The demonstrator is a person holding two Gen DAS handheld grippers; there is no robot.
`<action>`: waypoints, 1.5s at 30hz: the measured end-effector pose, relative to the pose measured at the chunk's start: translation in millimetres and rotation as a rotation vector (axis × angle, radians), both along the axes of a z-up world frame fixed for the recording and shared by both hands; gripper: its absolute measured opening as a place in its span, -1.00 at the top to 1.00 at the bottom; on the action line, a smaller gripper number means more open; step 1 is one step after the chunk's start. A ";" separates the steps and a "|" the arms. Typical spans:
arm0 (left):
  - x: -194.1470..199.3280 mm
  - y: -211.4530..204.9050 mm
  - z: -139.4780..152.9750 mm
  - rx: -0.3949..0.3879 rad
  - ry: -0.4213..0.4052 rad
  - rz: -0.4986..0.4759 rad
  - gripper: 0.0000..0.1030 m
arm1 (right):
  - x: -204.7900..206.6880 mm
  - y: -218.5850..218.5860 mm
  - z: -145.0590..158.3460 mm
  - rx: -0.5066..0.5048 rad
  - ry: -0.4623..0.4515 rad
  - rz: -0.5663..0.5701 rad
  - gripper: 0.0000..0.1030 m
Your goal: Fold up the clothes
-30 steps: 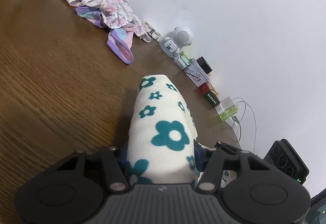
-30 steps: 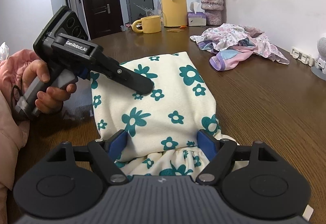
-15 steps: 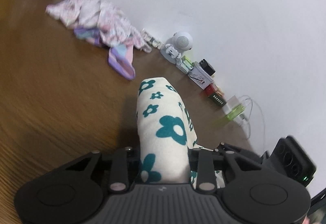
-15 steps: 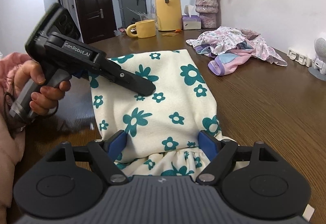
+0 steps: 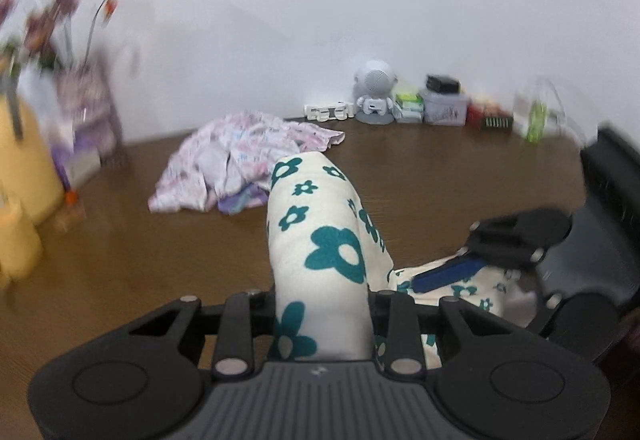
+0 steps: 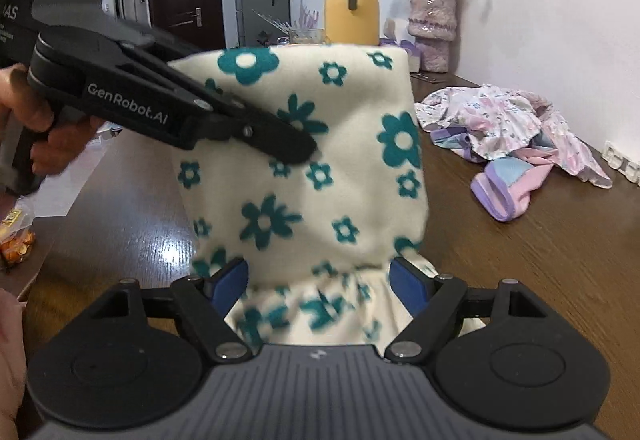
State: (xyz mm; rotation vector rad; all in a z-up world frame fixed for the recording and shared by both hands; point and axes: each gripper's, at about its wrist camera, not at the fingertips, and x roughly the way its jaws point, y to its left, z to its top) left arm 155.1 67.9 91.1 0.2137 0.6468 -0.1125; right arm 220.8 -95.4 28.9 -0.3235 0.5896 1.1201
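Currently we hold the left gripper (image 6: 296,147) clamped on the cream garment (image 6: 320,175) with teal flowers; in the left wrist view the fabric is pinched tight between its fingers and rises ahead of them in a raised roll. To the right, the right gripper (image 6: 320,280) has its blue pads (image 6: 230,278) spread wide, with the gathered hem of the same garment lying between them; we cannot tell whether the pads press it. The garment stands lifted above the brown wooden table (image 6: 540,260). Further right on the table lies a crumpled pink and purple pile of clothes (image 6: 516,135). Behind the garment stand a yellow jug (image 6: 352,9) and a vase (image 6: 434,25) of flowers, against a white wall (image 6: 540,19).
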 end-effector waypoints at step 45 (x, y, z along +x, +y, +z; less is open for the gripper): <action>-37.7 -99.6 -42.7 0.468 -0.153 -0.186 0.43 | -7.8 -57.7 -0.3 -0.091 0.090 -0.028 -0.26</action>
